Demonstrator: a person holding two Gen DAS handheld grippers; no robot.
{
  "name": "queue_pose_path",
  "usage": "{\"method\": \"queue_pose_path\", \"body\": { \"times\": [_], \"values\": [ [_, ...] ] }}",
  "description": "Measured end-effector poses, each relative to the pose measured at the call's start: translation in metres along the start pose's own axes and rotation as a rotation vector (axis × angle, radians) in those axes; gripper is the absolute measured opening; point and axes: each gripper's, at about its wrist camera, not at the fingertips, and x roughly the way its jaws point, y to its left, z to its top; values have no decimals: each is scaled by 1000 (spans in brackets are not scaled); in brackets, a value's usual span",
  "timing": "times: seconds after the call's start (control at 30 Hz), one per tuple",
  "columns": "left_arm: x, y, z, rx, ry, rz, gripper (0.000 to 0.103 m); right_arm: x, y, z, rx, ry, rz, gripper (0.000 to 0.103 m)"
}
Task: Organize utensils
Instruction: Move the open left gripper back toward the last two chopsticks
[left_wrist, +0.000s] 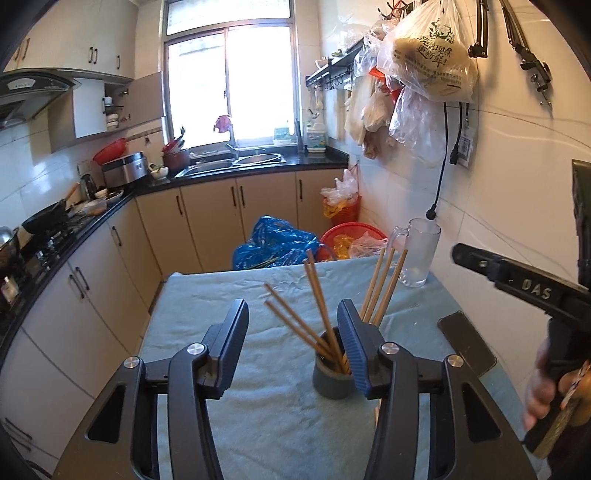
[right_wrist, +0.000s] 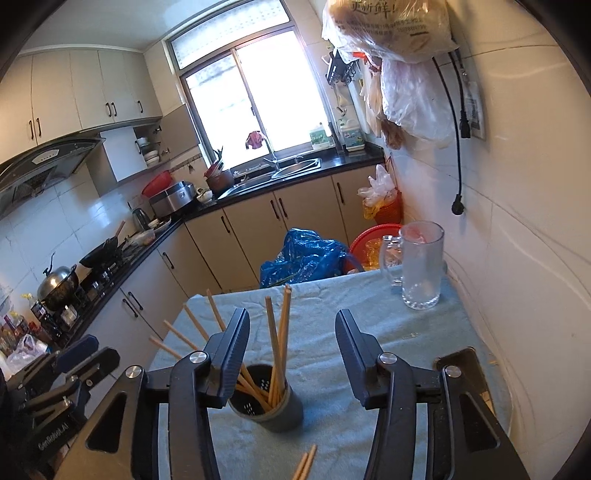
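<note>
Both sets of jaws stand apart, clamped on nothing. Left gripper (left_wrist: 291, 343) hangs over the teal cloth (left_wrist: 258, 424), with the dark grey chopstick holder (left_wrist: 332, 376) just inside its right-hand finger; right gripper (right_wrist: 291, 354) hangs a little to the right of the same holder (right_wrist: 269, 402).

Holder upright near the middle of the cloth-covered table, nearer than the empty glass mug (right_wrist: 421, 266) at the far right corner and left of the dark phone (left_wrist: 467, 343).

Most chopsticks (left_wrist: 321, 295) already seated, long axes steeply upright, tips fanning toward the far left and far right. Two loose chopsticks (right_wrist: 304, 463) flat on the cloth at the near edge, side by side, long axes running near-to-far with a slight lean to the right.

Probably the next step: collecting that loose pair. Best taken together across the middle of their length, pinched square to the long axis, tilted upright, then lowered into a gap between the standing sticks without nudging the holder over.
</note>
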Motion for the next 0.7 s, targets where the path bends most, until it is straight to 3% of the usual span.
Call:
{"method": "queue_pose_path", "body": {
  "times": [0.3, 0.7],
  "values": [
    [-43, 7, -28, 7, -11, 45, 57, -54, -20, -19, -59, 11, -69, 60],
    [-77, 16, -66, -21, 9, 45, 61, -145, -98, -40, -63, -1, -298, 65]
  ]
}}
